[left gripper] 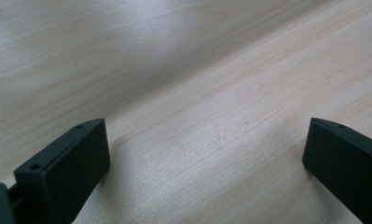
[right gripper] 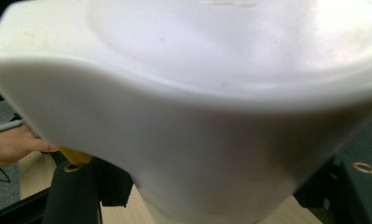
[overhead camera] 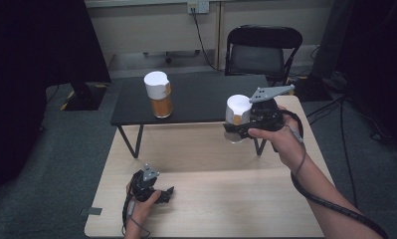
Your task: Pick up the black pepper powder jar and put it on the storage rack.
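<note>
My right gripper (overhead camera: 237, 130) is shut on a jar (overhead camera: 238, 110) with a white lid, held in the air over the far right part of the wooden table (overhead camera: 211, 209). In the right gripper view the jar's white lid (right gripper: 188, 107) looms very close between the black jaws. A second jar (overhead camera: 157, 94), white-lidded with orange contents, stands upright on the black low table (overhead camera: 201, 97) at its left. My left gripper (overhead camera: 165, 193) rests low on the wooden table near its front left; its jaws stand wide open over bare wood (left gripper: 207, 163).
A black folding chair (overhead camera: 263, 50) stands behind the black low table. Cables run along the floor at the right. Dark curtains hang at both sides. The person's left hand (right gripper: 11, 144) appears at the left edge of the right gripper view.
</note>
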`<state>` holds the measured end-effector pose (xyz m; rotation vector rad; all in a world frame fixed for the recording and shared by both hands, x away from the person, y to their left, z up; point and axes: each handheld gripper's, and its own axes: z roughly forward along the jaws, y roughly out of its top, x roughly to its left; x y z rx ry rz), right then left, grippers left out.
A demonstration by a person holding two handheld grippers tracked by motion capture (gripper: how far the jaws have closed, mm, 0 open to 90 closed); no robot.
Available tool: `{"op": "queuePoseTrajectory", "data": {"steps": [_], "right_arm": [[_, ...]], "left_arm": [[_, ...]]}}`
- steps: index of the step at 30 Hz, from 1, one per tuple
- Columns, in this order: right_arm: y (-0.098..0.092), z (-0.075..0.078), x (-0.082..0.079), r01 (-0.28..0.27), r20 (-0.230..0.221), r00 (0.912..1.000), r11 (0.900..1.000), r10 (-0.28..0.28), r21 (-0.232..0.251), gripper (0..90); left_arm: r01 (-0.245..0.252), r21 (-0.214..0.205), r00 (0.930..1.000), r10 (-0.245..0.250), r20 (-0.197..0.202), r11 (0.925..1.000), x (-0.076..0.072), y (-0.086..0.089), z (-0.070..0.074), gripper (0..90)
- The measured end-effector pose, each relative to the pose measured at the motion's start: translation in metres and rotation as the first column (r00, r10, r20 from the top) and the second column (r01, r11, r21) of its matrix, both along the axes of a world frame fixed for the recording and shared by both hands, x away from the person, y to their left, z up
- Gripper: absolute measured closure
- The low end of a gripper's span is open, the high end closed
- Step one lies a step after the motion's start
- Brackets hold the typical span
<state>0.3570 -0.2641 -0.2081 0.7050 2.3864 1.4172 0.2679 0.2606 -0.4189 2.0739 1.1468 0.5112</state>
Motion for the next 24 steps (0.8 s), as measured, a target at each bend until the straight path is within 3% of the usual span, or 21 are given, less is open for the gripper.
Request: {"op": "queuePoseTrajectory", "data": {"steps": [10,24], "right_arm": [[0.006,0.005,0.004,0.009,0.0,1.0,1.0,-0.009,-0.003,30.6],[0.02,0.025,0.015,0.04,0.015,0.9991,0.9992,-0.04,-0.008,30.5]], "left_arm": [[0.0,0.0,1.0,0.0,-0.001,1.0,0.0,0.0,0.0,0.0],[0.0,0.0,1.0,0.0,-0.002,1.0,0.0,0.0,0.0,0.0]]}}
